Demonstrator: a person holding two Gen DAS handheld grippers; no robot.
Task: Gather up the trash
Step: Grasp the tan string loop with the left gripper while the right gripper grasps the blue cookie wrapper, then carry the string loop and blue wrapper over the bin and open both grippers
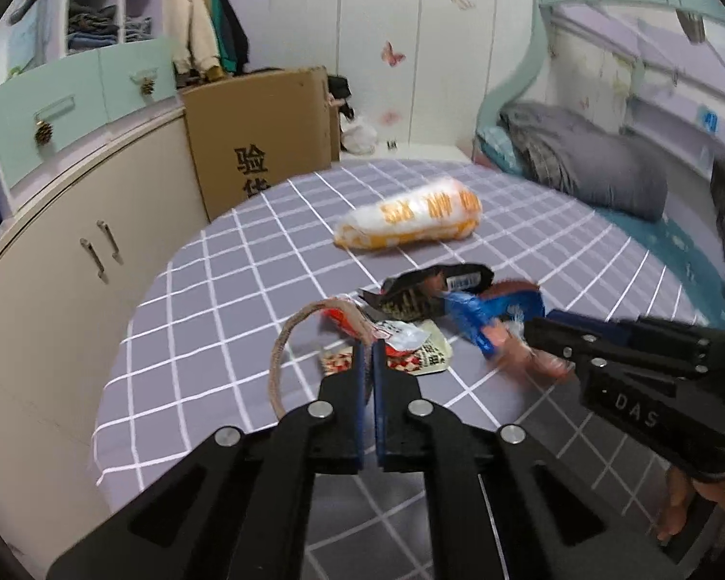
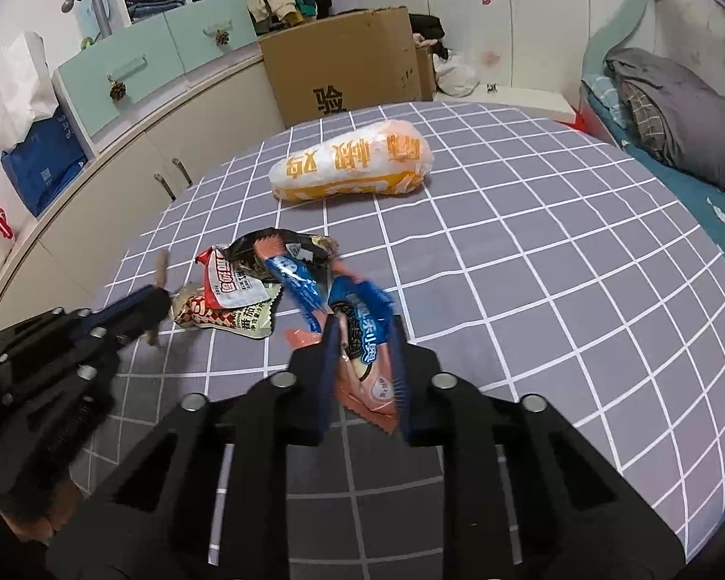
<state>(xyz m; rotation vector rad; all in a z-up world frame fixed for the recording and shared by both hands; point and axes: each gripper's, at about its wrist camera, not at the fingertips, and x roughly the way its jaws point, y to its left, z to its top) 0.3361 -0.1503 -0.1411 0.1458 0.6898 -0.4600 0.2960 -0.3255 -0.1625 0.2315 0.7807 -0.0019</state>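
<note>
Pinching a blue-and-pink snack wrapper (image 2: 362, 362) between its closed-in jaws, the right gripper (image 2: 362, 338) holds it just above the checked tabletop (image 2: 556, 251) beside the wrapper pile (image 2: 246, 285), while the left gripper (image 1: 369, 353) is clamped on a brown twine loop (image 1: 285, 353).

Glossy plastic wrappers (image 2: 246, 290); matt checked cloth (image 2: 556, 251); rough twine loop (image 1: 285, 343)
</note>
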